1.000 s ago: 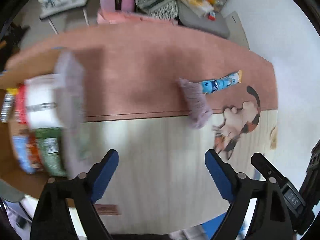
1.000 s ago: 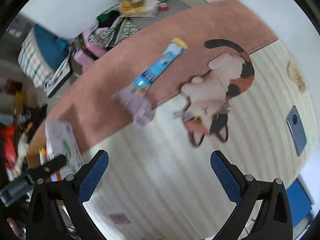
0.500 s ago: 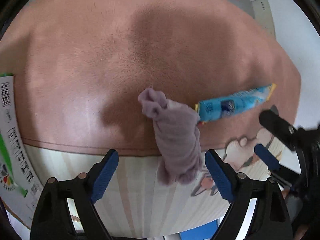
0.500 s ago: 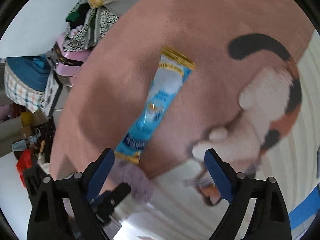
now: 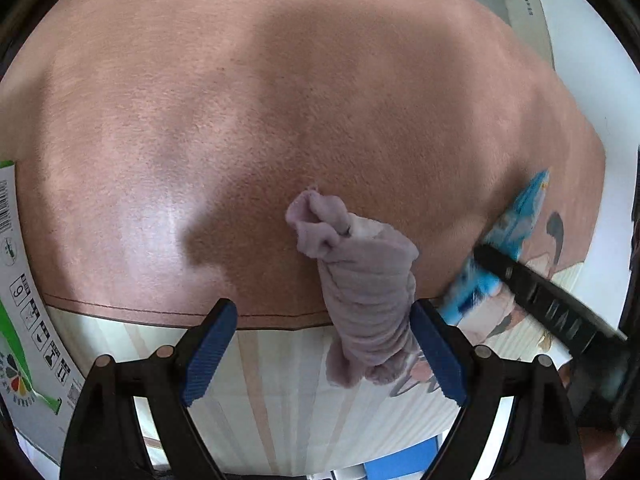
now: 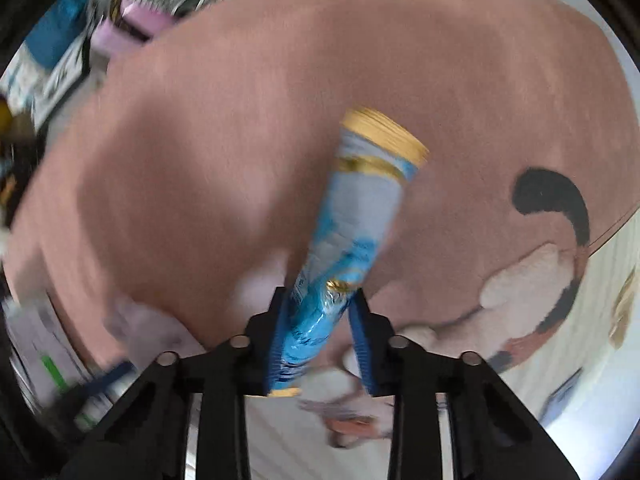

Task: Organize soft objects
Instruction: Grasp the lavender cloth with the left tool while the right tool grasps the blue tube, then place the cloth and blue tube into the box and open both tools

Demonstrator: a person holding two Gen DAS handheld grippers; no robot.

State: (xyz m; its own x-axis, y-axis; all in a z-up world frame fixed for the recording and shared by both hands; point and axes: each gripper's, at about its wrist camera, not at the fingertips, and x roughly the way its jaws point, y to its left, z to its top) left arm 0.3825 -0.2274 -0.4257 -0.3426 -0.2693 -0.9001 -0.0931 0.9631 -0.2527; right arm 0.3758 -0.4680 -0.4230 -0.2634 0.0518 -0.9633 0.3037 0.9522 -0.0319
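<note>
A rolled lilac sock (image 5: 368,288) lies across the seam between the pink and the striped part of the mat (image 5: 240,120). My left gripper (image 5: 322,306) hovers low over it, open, with the sock between the fingers and close against the right pad. A long blue snack packet (image 6: 352,232) with a yellow end lies to the sock's right. My right gripper (image 6: 319,294) is closing its jaws on the packet's near end, and both pads press the crinkled foil. One black finger (image 5: 532,292) of that gripper shows across the packet (image 5: 516,216) in the left wrist view.
A printed cat (image 6: 540,280) covers the mat's right side. A white and green printed carton (image 5: 24,320) lies at the mat's left edge. Bags and clutter (image 6: 132,12) sit beyond the far edge, and white floor (image 5: 580,80) lies to the right.
Both grippers have dropped close to the mat. The right gripper's jaws went from wide apart to clamped on the blue packet. The left gripper has held still, open over the sock, for the last half second.
</note>
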